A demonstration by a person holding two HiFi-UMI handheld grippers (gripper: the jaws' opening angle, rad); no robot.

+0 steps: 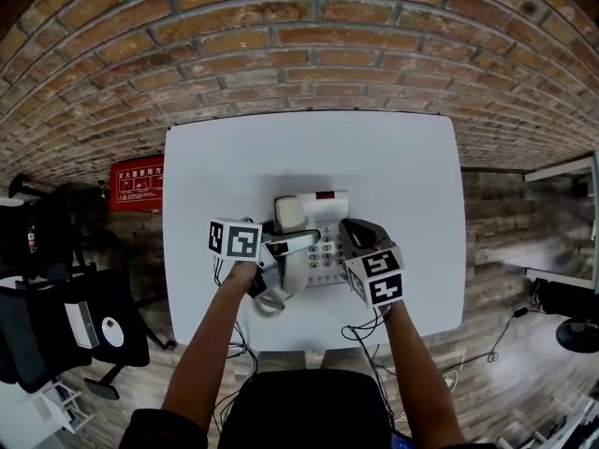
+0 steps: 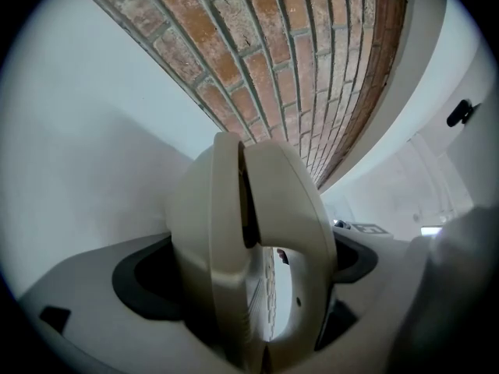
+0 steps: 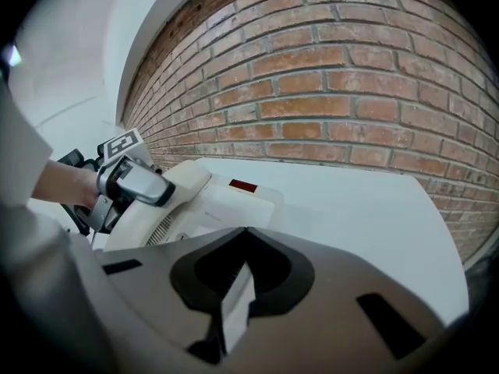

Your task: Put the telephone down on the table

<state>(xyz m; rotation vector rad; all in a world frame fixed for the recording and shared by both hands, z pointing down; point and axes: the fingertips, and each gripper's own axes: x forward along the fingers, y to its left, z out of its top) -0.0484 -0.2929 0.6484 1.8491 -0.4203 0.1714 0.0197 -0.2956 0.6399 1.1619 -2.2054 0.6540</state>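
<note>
A cream telephone base [image 1: 328, 251] with a keypad sits near the middle of the white table [image 1: 402, 176]. Its handset [image 1: 290, 215] lies along the base's left side, and my left gripper [image 1: 288, 245] is shut on it; in the left gripper view the handset [image 2: 269, 232] fills the space between the jaws. A coiled cord [image 1: 270, 302] hangs at the near end. My right gripper [image 1: 354, 234] hovers over the base's right edge, shut with nothing in it. In the right gripper view the base [image 3: 234, 201], the handset [image 3: 175, 181] and the left gripper [image 3: 134, 184] lie ahead, to the left.
The table stands against a brick surface. A red sign [image 1: 137, 183] is at the table's left, and a black chair [image 1: 65, 316] lies further left. Cables [image 1: 374, 337] trail below the table's near edge. Bare tabletop lies beyond and to the right of the telephone.
</note>
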